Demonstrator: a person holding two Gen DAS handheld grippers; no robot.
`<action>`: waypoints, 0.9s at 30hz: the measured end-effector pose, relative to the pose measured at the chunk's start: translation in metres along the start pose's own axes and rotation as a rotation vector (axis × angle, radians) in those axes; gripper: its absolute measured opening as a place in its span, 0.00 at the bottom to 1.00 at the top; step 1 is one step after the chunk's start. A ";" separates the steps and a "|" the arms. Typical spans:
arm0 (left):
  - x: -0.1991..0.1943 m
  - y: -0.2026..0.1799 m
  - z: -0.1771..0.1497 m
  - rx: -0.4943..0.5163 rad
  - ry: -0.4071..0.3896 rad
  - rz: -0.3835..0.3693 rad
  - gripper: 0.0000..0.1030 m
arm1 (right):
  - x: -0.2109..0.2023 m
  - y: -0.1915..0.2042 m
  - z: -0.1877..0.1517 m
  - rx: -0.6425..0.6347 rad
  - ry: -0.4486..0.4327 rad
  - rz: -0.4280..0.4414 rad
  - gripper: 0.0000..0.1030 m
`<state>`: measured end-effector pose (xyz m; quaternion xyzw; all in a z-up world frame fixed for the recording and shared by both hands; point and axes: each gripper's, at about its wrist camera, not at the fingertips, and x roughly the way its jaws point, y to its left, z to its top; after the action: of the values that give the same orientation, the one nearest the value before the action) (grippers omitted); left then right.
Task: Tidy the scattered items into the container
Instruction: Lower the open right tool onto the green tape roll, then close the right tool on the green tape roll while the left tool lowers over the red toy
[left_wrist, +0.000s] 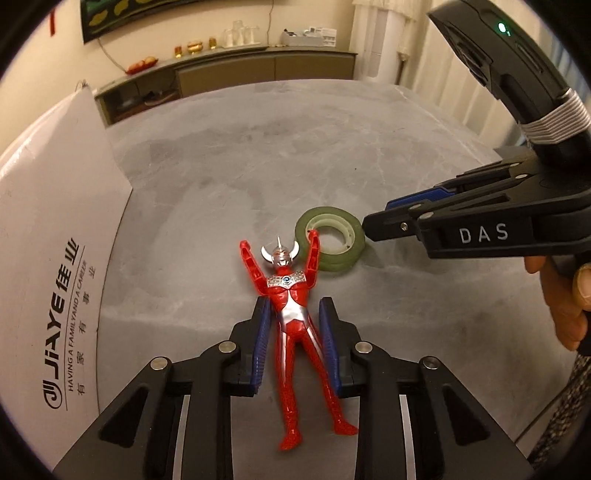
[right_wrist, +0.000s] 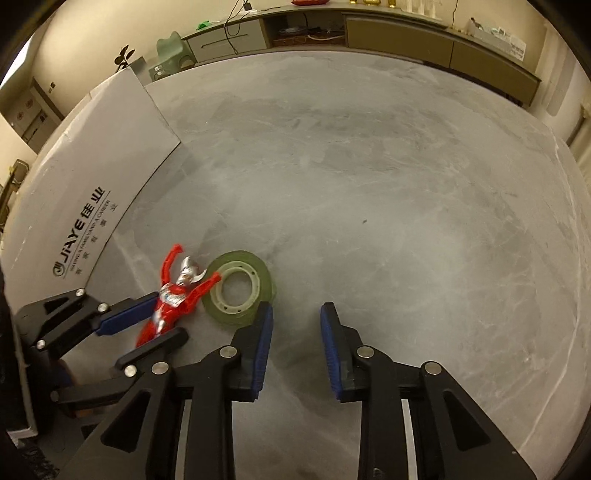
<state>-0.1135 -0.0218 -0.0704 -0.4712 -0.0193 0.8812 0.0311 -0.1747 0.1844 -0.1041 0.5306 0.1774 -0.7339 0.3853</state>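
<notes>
Plastic figure (left_wrist: 293, 325), low centre of the left wrist frame, looks light, rigid and glossy; its waist sits between the left gripper (left_wrist: 295, 314) pads, apparently pinched. Tape roll (right_wrist: 240, 288) lies beside the open, empty right gripper (right_wrist: 296, 321); the torso seems the safest hold

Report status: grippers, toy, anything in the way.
Left hand-held gripper straddles red toy figure at the waist, contact unclear. Right hand-held gripper open, empty, beside tape roll. Figure's hand rests on the roll. White box left.
</notes>
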 end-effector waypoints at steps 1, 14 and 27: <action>-0.003 0.002 0.000 -0.011 0.000 -0.014 0.24 | 0.000 -0.001 0.001 0.009 -0.001 0.002 0.29; -0.011 0.010 -0.003 -0.029 -0.008 -0.056 0.27 | 0.010 0.024 0.011 -0.047 -0.002 0.009 0.47; -0.012 0.007 -0.005 0.013 -0.019 -0.008 0.24 | 0.004 0.035 0.004 -0.141 -0.026 -0.156 0.16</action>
<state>-0.1033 -0.0293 -0.0635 -0.4625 -0.0156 0.8857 0.0376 -0.1515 0.1579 -0.1012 0.4772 0.2644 -0.7540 0.3658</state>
